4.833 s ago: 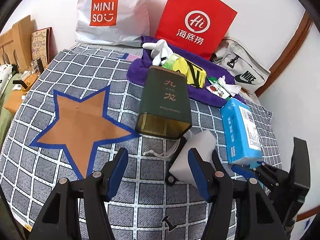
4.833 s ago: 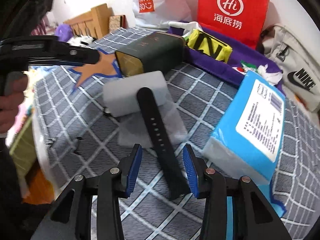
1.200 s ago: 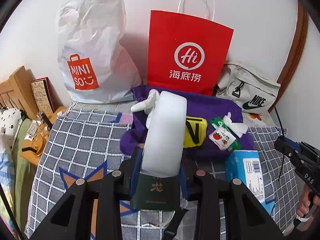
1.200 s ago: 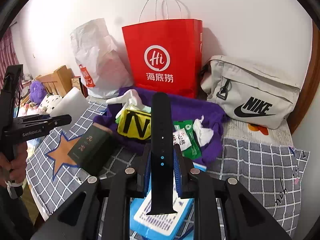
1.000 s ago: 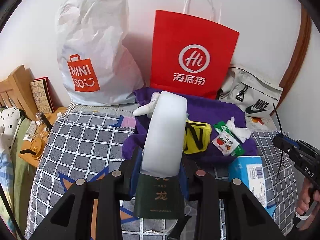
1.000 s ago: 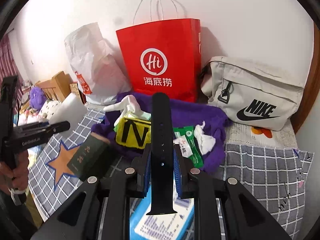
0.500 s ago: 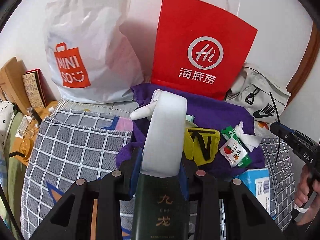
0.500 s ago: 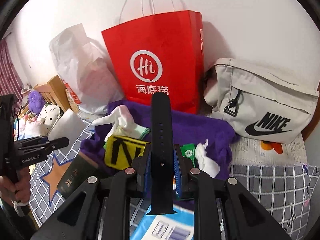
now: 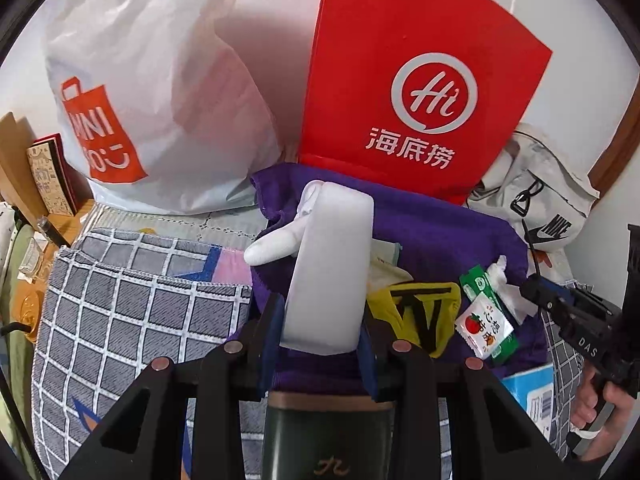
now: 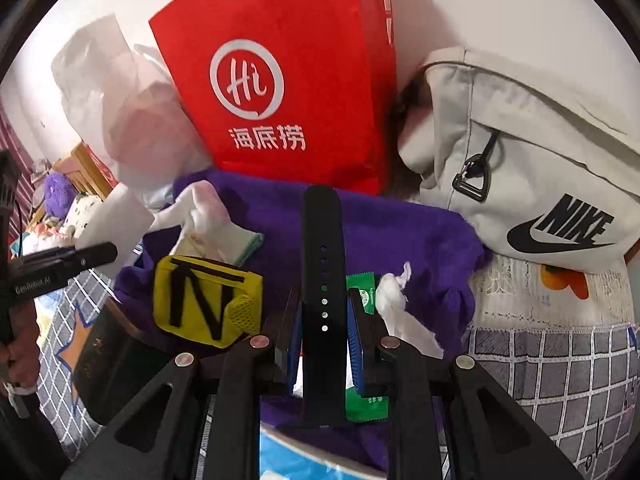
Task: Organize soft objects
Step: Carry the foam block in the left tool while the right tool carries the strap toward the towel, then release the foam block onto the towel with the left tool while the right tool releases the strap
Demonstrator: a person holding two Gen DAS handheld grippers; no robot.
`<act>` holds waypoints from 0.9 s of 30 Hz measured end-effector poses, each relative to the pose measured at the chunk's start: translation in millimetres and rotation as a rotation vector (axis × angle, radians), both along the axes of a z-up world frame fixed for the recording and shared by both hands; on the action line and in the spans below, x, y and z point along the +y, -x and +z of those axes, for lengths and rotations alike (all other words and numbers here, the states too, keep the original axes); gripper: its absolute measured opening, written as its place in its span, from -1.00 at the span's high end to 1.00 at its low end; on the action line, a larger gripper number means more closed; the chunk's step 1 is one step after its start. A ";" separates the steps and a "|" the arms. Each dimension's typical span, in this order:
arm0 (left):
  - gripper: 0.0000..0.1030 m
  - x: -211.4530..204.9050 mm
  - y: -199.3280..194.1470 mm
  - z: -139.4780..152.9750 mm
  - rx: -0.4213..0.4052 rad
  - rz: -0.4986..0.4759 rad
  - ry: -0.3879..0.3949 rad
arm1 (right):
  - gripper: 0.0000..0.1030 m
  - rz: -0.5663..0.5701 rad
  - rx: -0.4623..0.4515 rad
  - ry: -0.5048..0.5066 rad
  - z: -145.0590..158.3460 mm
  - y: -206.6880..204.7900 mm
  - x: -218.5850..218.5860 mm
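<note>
My left gripper [image 9: 318,344] is shut on a white foam block [image 9: 330,268] and holds it upright above the near edge of a purple towel [image 9: 432,232]. My right gripper [image 10: 323,334] is shut on a black watch strap [image 10: 321,280], held upright over the same towel [image 10: 384,232]. On the towel lie a white glove [image 9: 280,240], a yellow pouch [image 10: 208,300], a green wet-wipe packet [image 9: 486,318] and a crumpled tissue [image 10: 400,312]. The left gripper and its block show at the left of the right wrist view [image 10: 116,220].
A red Hi paper bag [image 9: 420,92], a white Miniso bag [image 9: 152,92] and a grey Nike bag [image 10: 532,160] stand behind the towel against the wall. A dark green tin [image 9: 332,440] lies under my left gripper. A blue tissue pack [image 9: 532,396] lies right of it on the checked cloth [image 9: 120,320].
Both grippers have moved forward toward the purple towel and bags, each still holding its object. The tin and tissue pack have slid lower in view.
</note>
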State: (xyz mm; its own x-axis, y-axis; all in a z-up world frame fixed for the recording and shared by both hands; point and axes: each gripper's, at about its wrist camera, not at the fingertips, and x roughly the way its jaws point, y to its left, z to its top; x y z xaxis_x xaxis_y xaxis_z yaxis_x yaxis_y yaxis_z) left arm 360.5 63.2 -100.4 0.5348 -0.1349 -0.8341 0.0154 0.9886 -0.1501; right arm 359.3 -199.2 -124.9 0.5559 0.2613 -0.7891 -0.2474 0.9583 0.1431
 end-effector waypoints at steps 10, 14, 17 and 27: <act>0.37 -3.6 -17.9 -23.0 0.040 -0.007 0.016 | 0.61 0.016 0.075 0.023 -30.8 -13.1 2.7; 0.37 -4.5 -22.0 -31.8 0.055 -0.014 0.024 | 0.61 0.016 0.100 0.030 -38.1 -16.6 3.5; 0.36 -5.6 -24.4 -36.6 0.071 -0.023 0.031 | 0.61 0.007 0.115 0.046 -43.3 -18.6 5.0; 0.19 -7.2 -26.2 -45.2 0.121 -0.043 0.056 | 0.28 0.001 0.144 0.061 -53.7 -28.7 19.5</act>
State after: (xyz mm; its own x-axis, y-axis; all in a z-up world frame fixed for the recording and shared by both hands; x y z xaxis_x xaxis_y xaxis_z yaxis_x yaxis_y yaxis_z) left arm 386.7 56.0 -145.5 0.4236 -0.2036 -0.8827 0.0363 0.9775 -0.2080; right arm 388.0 -179.7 -178.6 0.4354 0.2104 -0.8753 -0.2291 0.9662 0.1182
